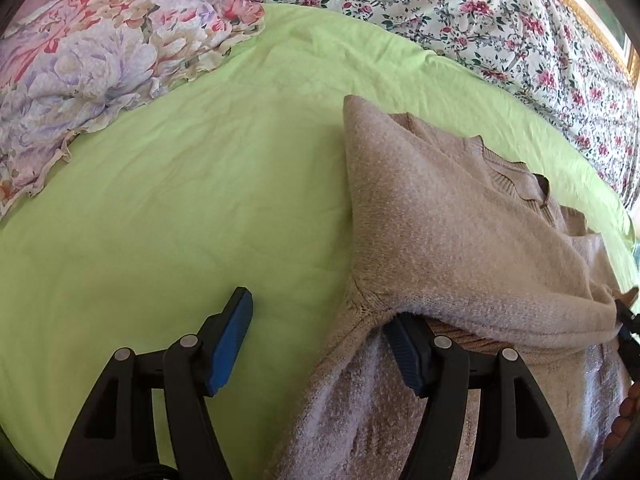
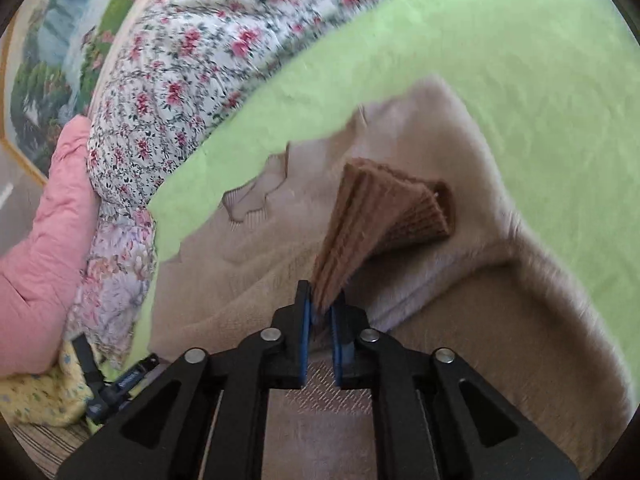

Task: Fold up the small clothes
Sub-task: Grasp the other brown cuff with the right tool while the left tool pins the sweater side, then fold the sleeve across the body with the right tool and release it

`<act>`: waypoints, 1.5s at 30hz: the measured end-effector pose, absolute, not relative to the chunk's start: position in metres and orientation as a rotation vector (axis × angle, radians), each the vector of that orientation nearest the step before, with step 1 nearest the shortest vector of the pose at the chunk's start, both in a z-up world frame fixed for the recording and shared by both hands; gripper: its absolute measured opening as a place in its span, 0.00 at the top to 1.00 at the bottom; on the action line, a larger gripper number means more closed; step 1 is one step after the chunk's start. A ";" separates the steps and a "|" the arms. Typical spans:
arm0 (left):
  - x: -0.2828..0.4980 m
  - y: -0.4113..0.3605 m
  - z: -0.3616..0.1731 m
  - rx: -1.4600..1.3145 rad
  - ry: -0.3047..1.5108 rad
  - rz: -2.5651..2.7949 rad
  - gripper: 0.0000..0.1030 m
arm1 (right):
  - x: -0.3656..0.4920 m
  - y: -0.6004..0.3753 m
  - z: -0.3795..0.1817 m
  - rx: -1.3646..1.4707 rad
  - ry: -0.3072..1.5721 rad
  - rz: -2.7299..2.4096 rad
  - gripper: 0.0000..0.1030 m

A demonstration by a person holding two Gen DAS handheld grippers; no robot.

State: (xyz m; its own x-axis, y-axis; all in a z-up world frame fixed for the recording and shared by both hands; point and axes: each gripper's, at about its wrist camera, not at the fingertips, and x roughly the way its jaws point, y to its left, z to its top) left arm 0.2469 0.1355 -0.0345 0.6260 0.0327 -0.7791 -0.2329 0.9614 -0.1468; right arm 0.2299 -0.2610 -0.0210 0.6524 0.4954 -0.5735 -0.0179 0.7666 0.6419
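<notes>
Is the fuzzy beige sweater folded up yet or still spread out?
Partly folded. The sweater has one sleeve laid across its body on the green sheet, and the right hand-held gripper holds the brown ribbed cuff.

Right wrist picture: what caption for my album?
Right hand-held gripper pinches a beige sweater's brown ribbed cuff over the green sheet.

black tool [image 1: 316, 344], blue pads [image 1: 230, 344], silver rivets [image 1: 188, 341]
</notes>
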 end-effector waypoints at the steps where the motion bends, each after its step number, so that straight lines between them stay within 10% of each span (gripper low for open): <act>1: 0.247 0.137 -0.034 -0.248 0.882 0.154 0.35 | 0.231 -0.263 -0.022 0.675 0.818 0.315 0.66; 3: 0.246 0.138 -0.034 -0.262 0.876 0.160 0.35 | 0.234 -0.272 -0.023 0.744 0.803 0.308 0.37; 5: 0.245 0.139 -0.034 -0.270 0.872 0.163 0.35 | 0.236 -0.278 -0.021 0.763 0.779 0.280 0.37; 9: 0.245 0.138 -0.034 -0.270 0.871 0.166 0.35 | 0.258 -0.273 -0.010 0.702 0.798 0.272 0.91; 14: 0.245 0.139 -0.034 -0.285 0.868 0.163 0.35 | 0.249 -0.272 0.040 0.554 0.527 0.359 0.92; 25: 0.234 0.143 -0.024 -0.309 0.929 0.054 0.36 | 0.257 -0.291 -0.023 0.630 0.824 0.309 0.86; 29: 0.230 0.159 -0.004 -0.374 0.909 -0.060 0.31 | 0.251 -0.294 -0.015 0.591 0.824 0.346 0.61; 38: 0.338 0.151 -0.018 -0.441 1.054 -0.159 0.23 | 0.258 -0.296 -0.015 0.585 0.851 0.354 0.60; 40: 0.346 0.140 -0.022 -0.388 1.050 -0.136 0.29 | 0.259 -0.293 -0.016 0.561 0.858 0.351 0.60; 42: 0.348 0.125 -0.019 -0.298 0.999 -0.156 0.89 | 0.264 -0.287 -0.015 0.511 0.872 0.355 0.68; 45: 0.334 0.131 -0.006 -0.340 0.902 -0.124 0.91 | 0.268 -0.274 0.001 0.424 0.825 0.374 0.91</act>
State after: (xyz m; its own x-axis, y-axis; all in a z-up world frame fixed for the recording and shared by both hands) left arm 0.3341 0.1310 -0.0064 0.6173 -0.2465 -0.7471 -0.0364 0.9397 -0.3402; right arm 0.2683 -0.2736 0.0015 0.6232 0.4753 -0.6210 -0.1536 0.8530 0.4987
